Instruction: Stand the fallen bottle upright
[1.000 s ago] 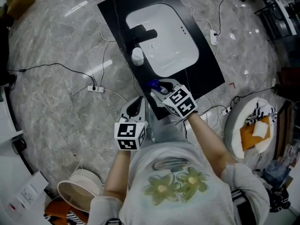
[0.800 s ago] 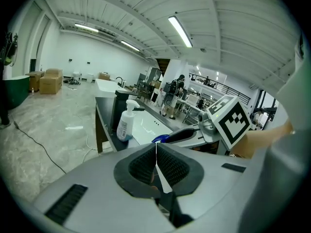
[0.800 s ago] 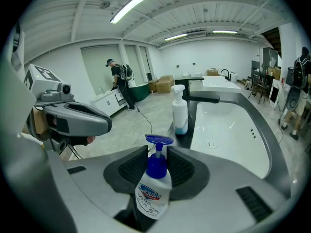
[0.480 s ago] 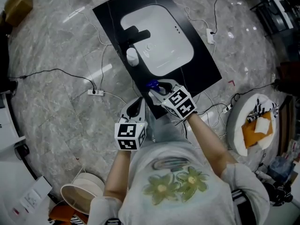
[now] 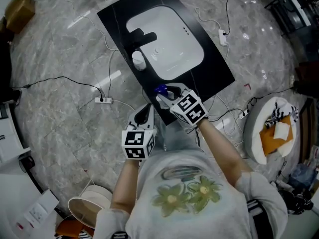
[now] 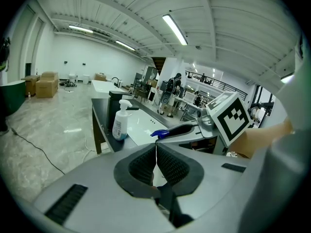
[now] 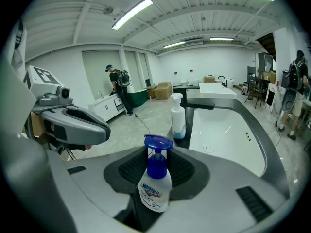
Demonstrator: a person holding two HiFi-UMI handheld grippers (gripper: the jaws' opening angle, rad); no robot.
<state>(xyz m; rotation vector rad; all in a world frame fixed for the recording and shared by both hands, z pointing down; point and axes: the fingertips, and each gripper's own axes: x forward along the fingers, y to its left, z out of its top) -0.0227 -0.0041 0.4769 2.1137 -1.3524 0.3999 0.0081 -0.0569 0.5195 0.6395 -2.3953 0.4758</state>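
My right gripper (image 7: 157,165) is shut on a small clear bottle (image 7: 155,186) with a blue pump cap (image 7: 158,143); the bottle stands upright between the pads, cap on top. In the head view the right gripper (image 5: 165,94) holds that blue cap (image 5: 160,89) over the near edge of the black counter (image 5: 217,71). My left gripper (image 6: 156,160) is shut with nothing between its pads, and it hangs just left of the right gripper, off the counter (image 5: 146,110). A white pump bottle (image 7: 178,118) stands upright on the counter beside the sink.
A white sink basin (image 5: 172,41) with a black faucet (image 5: 142,35) is set in the counter. Cables and a power strip (image 5: 103,100) lie on the marble floor. A round white tub (image 5: 271,133) with cloths stands to the right. A person (image 7: 116,89) stands far off.
The right gripper with the blue-capped bottle has shifted slightly toward the counter. The left gripper has stayed where it was. Both grips are unchanged.
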